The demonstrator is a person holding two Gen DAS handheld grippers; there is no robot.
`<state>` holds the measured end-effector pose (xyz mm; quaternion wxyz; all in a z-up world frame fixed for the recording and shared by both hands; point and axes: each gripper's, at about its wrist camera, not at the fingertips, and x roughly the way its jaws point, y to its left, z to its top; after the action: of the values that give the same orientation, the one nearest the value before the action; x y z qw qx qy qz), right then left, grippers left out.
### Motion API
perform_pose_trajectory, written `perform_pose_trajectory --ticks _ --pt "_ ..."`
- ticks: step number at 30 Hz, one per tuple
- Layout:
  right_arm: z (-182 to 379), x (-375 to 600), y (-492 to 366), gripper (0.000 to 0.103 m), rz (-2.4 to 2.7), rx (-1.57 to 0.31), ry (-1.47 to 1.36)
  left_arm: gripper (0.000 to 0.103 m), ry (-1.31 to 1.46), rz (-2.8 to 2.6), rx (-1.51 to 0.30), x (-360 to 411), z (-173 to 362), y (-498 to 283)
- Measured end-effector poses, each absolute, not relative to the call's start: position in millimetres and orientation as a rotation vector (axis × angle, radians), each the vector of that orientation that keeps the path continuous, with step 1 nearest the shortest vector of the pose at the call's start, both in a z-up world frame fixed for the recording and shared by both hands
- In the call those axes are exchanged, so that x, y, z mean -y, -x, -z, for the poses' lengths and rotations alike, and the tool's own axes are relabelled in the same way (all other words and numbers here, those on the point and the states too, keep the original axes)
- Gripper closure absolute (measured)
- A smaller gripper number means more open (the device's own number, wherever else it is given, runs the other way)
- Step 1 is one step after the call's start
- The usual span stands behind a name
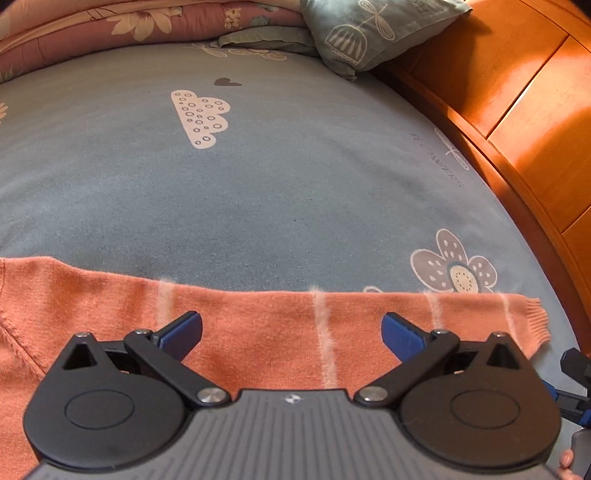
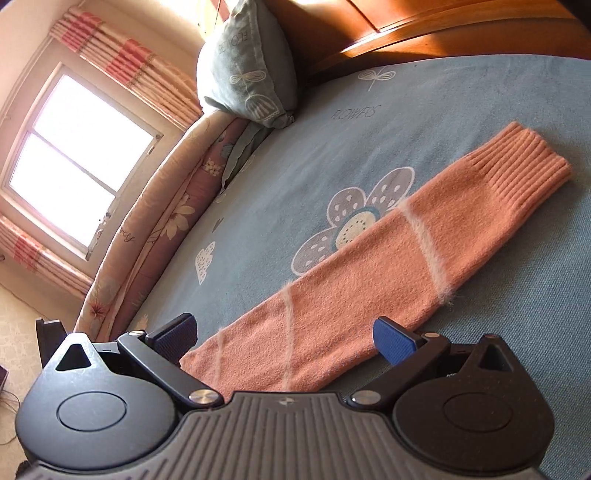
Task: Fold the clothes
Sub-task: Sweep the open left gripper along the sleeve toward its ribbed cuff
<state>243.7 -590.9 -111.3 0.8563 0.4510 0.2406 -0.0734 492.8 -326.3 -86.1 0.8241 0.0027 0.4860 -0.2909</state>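
Note:
A salmon-pink knit sweater (image 1: 258, 332) with thin white stripes lies flat on the blue bedsheet (image 1: 258, 184). Its sleeve runs to the right and ends in a ribbed cuff (image 1: 535, 325). My left gripper (image 1: 291, 332) hovers over the sleeve, open, with nothing between its blue pads. In the right wrist view the same sleeve (image 2: 369, 273) stretches away diagonally to its ribbed cuff (image 2: 517, 173). My right gripper (image 2: 282, 338) is open above the sleeve's near part, holding nothing. The sweater's body is mostly hidden under the left gripper's housing.
A wooden headboard (image 1: 517, 110) borders the bed on the right. A grey-blue pillow (image 1: 369, 29) leans at the far corner beside a folded pink floral quilt (image 1: 129, 26). A window (image 2: 74, 155) with striped curtains shows at left. A fingertip (image 1: 565, 461) and part of the other gripper (image 1: 576, 369) appear at the lower right.

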Motion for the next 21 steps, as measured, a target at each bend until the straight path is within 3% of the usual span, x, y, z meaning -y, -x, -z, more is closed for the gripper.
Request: perform_pose_trajectory --ticks 8,21 --pt "110 601 -238 0.000 0.169 -0.473 -0.977 0.001 0.017 0.582 -0.989 337 86 -491" --pt "110 636 -203 0.000 0.280 -0.383 -1.043 0.001 0.060 0.912 -1.053 443 98 -444"
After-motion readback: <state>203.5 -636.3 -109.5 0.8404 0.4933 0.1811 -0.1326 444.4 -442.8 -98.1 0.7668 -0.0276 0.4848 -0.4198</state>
